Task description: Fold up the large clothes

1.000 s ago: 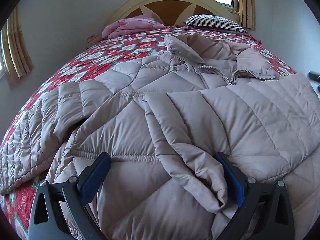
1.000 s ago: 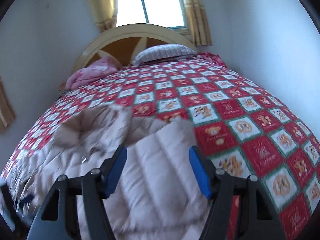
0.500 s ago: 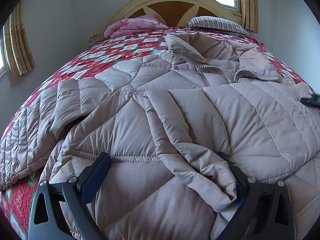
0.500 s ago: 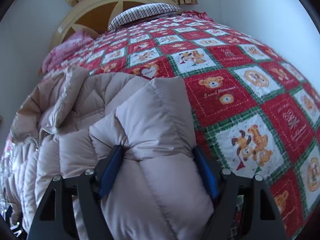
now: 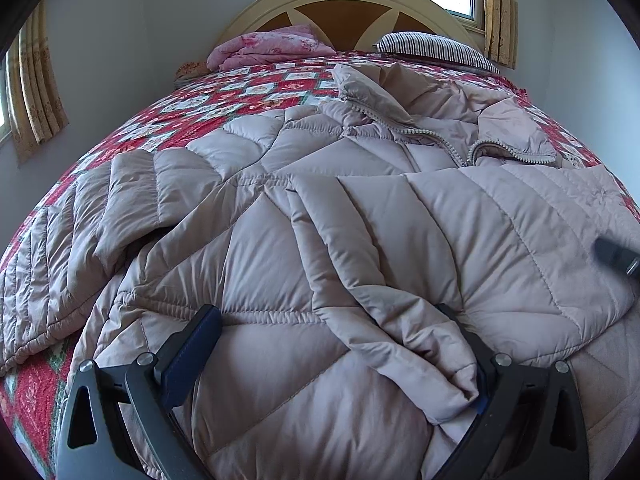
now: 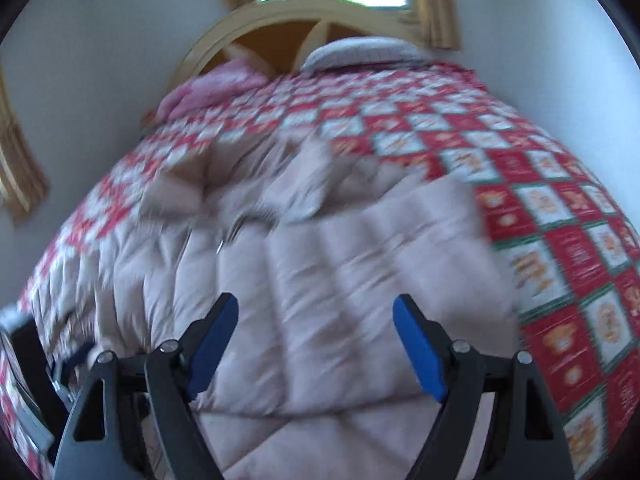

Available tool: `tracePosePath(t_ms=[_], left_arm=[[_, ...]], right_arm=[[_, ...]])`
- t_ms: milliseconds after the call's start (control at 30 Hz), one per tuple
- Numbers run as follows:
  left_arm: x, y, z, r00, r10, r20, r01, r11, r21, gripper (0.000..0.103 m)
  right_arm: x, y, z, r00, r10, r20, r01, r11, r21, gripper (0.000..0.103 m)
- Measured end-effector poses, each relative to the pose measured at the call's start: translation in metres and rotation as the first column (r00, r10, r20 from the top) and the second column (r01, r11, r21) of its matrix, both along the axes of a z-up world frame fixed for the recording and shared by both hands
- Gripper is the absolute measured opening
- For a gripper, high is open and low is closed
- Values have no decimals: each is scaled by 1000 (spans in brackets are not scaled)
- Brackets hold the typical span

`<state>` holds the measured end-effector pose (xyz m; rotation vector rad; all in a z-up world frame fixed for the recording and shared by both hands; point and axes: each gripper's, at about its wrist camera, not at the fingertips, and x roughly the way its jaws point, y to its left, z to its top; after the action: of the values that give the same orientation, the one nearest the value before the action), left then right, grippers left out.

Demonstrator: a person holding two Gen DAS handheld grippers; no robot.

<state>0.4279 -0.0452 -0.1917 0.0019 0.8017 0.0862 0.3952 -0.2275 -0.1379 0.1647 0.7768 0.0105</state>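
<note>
A quilted beige jacket point(image 5: 320, 240) is lying spread across a bed covered by a red patchwork quilt point(image 5: 248, 92), its zipped collar point(image 5: 440, 136) pointing toward the headboard point(image 5: 340, 4). One sleeve point(image 5: 380, 280) is lying folded across the jacket's front; the other sleeve point(image 5: 80, 248) is trailing off to the left. The left gripper point(image 5: 332, 344) is resting over the lower jacket with its jaws standing wide; the folded sleeve's cuff is draping over the right finger point(image 5: 472, 344), and whether the pads are pressing fabric cannot be told. In the blurred right wrist view, the right gripper point(image 6: 316, 332) is hovering above the jacket point(image 6: 320, 280), its jaws opening, blue pads point(image 6: 416, 348) clear of the fabric and nothing being gripped. A pink blanket point(image 5: 268, 46) and a striped pillow point(image 5: 432, 48) are lying at the headboard.
</note>
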Motion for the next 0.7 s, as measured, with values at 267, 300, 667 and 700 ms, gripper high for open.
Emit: tracePosePath(t_ms=[267,300,667,700], left_arm=[[0,0,0,1000,-2,1,2,1000,0,102],[0,0,0,1000,-2,1,2,1000,0,102],[0,1,0,1000,-3,0,3,1000,6,102],[0,0,0,1000,-3,-2,3,1000,7,102]], right_arm=[[5,9,-43,997,11,-77,-14,999,-38,84],[4,11,-44,997,11,-79,-15,999,-51,85],[8,25,-49,994,3,-107,-19,989,-147,88],[8,26,-49,994,2,-108,-18,988,-151,88]])
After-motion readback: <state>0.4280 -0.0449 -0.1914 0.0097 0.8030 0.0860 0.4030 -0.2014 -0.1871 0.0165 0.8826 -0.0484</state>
